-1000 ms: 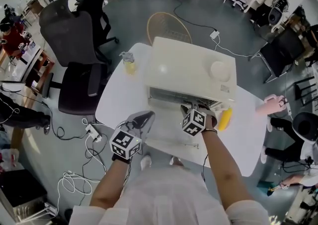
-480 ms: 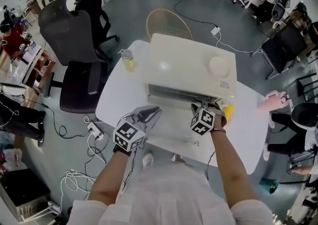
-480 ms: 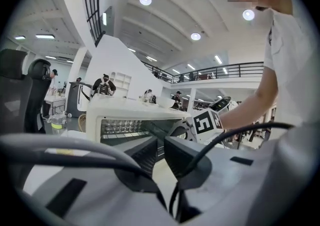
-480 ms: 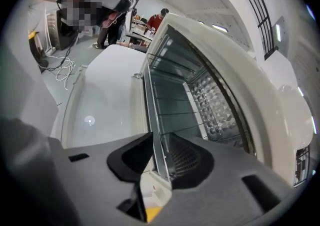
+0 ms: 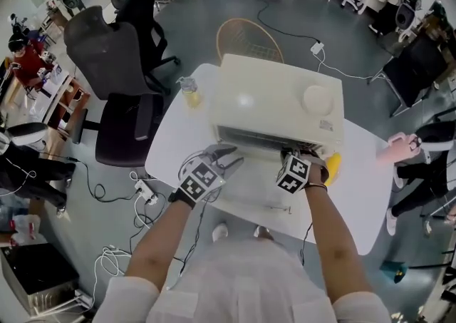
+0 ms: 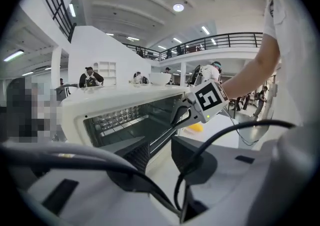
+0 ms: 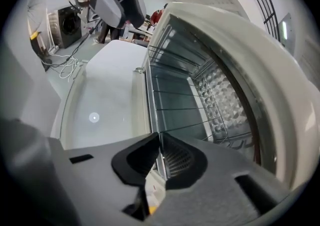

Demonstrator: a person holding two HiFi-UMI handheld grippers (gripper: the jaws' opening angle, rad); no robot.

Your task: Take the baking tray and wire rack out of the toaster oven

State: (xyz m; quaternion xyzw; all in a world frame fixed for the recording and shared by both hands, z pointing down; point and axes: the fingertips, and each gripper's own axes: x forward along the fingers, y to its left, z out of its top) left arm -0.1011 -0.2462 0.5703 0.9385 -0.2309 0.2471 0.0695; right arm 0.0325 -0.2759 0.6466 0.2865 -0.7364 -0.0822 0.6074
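Note:
The cream toaster oven [image 5: 278, 100] stands on the white table [image 5: 178, 136] with its door [image 5: 249, 186] folded down toward me. Inside, the wire rack [image 7: 180, 100] lies over a dark tray [image 6: 135, 132]. My right gripper [image 5: 298, 152] is at the opening's right side. Its jaws have just been closing, and my right gripper [image 7: 160, 152] now stands shut on the rack's thin front edge. My left gripper [image 5: 229, 157] hangs over the door's left part. Its jaws have just been opening, and my left gripper [image 6: 157, 152] now stands open with nothing pinched.
A small glass of yellow liquid [image 5: 190, 92] stands at the oven's left, and a yellow object [image 5: 331, 168] at its front right corner. A round white thing [image 5: 317, 99] sits on the oven's top. Black office chairs [image 5: 117, 65] and floor cables [image 5: 142, 193] are left of the table.
The left gripper came in from the table's left edge toward the oven door and its jaws opened. The right gripper shifted right along the oven's opening and shut there.

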